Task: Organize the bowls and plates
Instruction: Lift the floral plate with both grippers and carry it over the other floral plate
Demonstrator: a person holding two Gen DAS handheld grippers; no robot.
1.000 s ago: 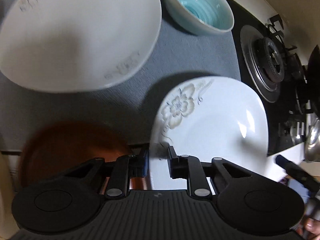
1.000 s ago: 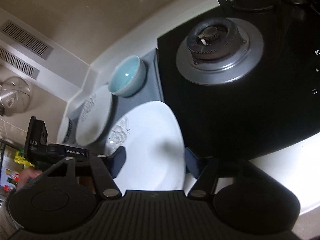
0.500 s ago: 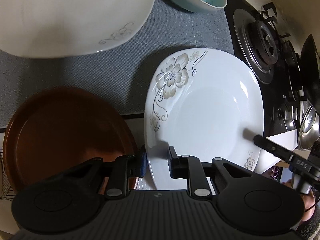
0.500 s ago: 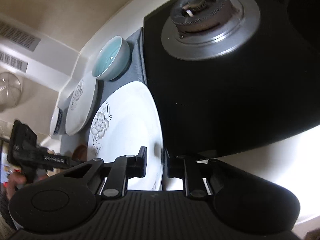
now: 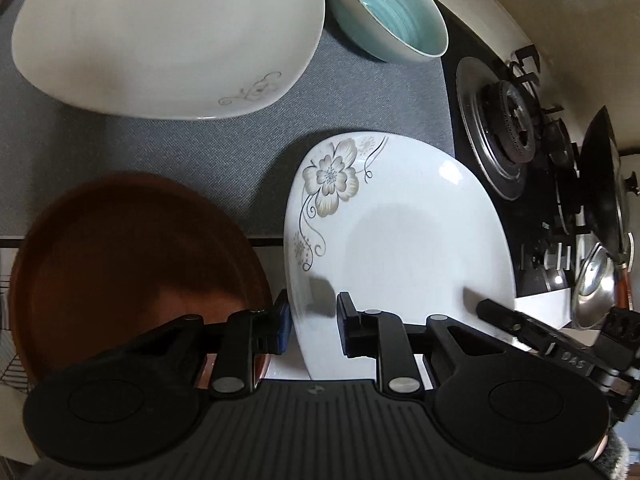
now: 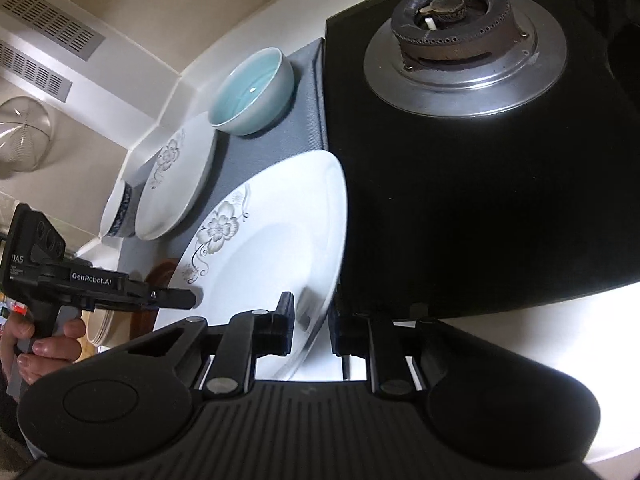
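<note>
A white plate with a flower print is held up over the grey mat, one gripper on each side. My left gripper is shut on its left rim. My right gripper is shut on its right rim and shows in the left wrist view. A second flowered white plate lies on the mat at the back left. A light blue bowl stands behind. A brown plate lies at the near left. A blue-rimmed bowl stands at the far left.
A grey mat covers the counter. A black gas hob with a burner lies to the right, with a dark pan and a metal lid further along. A wire rack edge shows at the left.
The held plate has tilted and shifted slightly; the right gripper stays closed on its rim, having closed from open a second ago. The left gripper keeps its hold.
</note>
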